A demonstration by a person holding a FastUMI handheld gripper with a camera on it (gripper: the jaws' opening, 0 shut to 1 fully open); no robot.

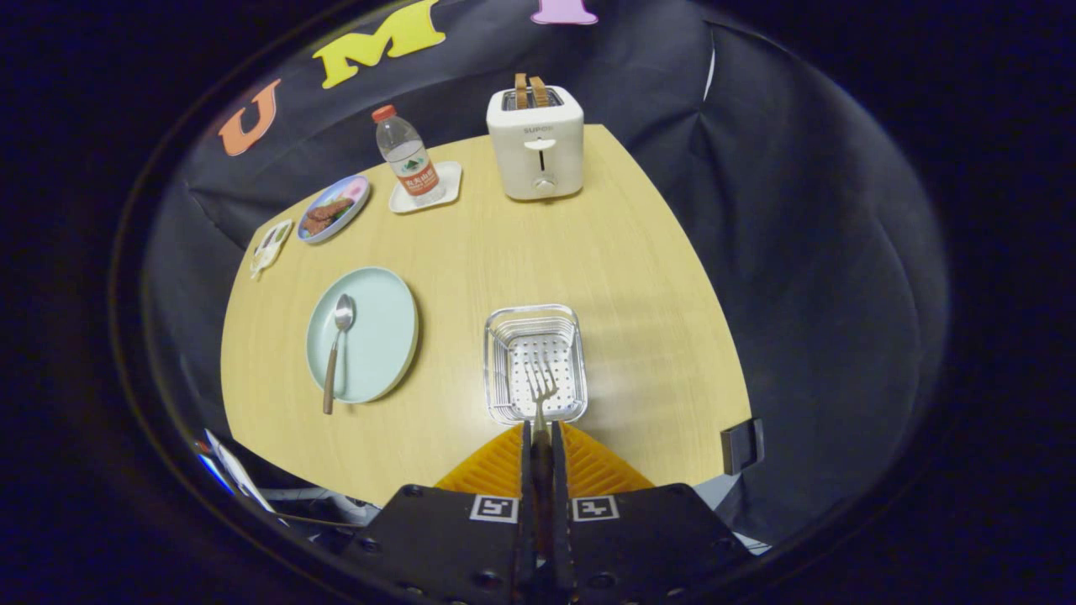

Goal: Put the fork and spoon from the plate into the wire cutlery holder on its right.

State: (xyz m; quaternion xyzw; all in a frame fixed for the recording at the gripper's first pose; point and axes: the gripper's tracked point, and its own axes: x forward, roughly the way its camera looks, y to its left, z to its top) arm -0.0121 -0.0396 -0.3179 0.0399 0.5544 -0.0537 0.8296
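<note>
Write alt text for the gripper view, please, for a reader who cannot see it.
The claw is shut on a fork, tines hanging over the wire cutlery holder on a wooden table. To its left, a spoon lies on a pale plate.

- The table (605, 252) was pale yellow wood with a faint grain.
- The plate (382, 336), at nine o'clock from the wire cutlery holder (535, 363), was plain mint green.
- The spoon (338, 344) had a silver bowl and a brown handle.
- The fork (540, 388), pinched by the gripper (539, 437), was silver with a dark handle.
- The holder was silver wire over a white, dotted base.
- The toaster (535, 143), at twelve o'clock, was white.
- The bottle (407, 155) had a red cap.
</note>
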